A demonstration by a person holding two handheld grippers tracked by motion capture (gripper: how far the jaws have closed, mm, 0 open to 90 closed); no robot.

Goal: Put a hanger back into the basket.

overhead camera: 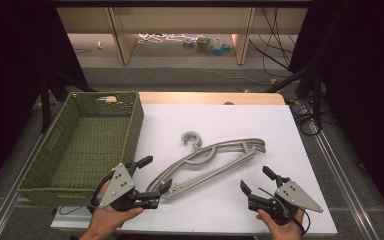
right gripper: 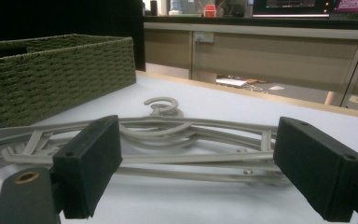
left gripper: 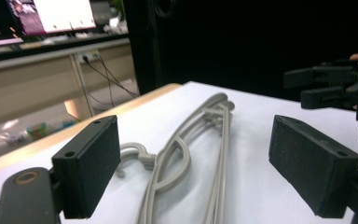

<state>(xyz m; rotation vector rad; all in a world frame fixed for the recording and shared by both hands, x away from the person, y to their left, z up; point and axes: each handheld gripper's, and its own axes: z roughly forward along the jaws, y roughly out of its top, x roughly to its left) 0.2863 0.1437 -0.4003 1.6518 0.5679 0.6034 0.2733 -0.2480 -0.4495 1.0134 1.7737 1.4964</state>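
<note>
A stack of grey plastic hangers (overhead camera: 210, 159) lies flat on the white table top (overhead camera: 240, 120), hooks pointing to the far side. My left gripper (overhead camera: 157, 172) is open at the stack's near left end. In the left gripper view the hangers (left gripper: 182, 144) run away between its spread jaws, and its pads (left gripper: 88, 163) touch nothing. My right gripper (overhead camera: 255, 178) is open too, just short of the stack's right part. In the right gripper view the hangers (right gripper: 186, 135) lie crosswise beyond its pads (right gripper: 319, 168).
An empty green woven basket (overhead camera: 132, 130) stands at the table's left, close to my left hand; in the right gripper view the basket (right gripper: 51, 74) is at the left. My right gripper (left gripper: 326, 84) shows at the right in the left gripper view. Shelving and cables lie beyond the far edge.
</note>
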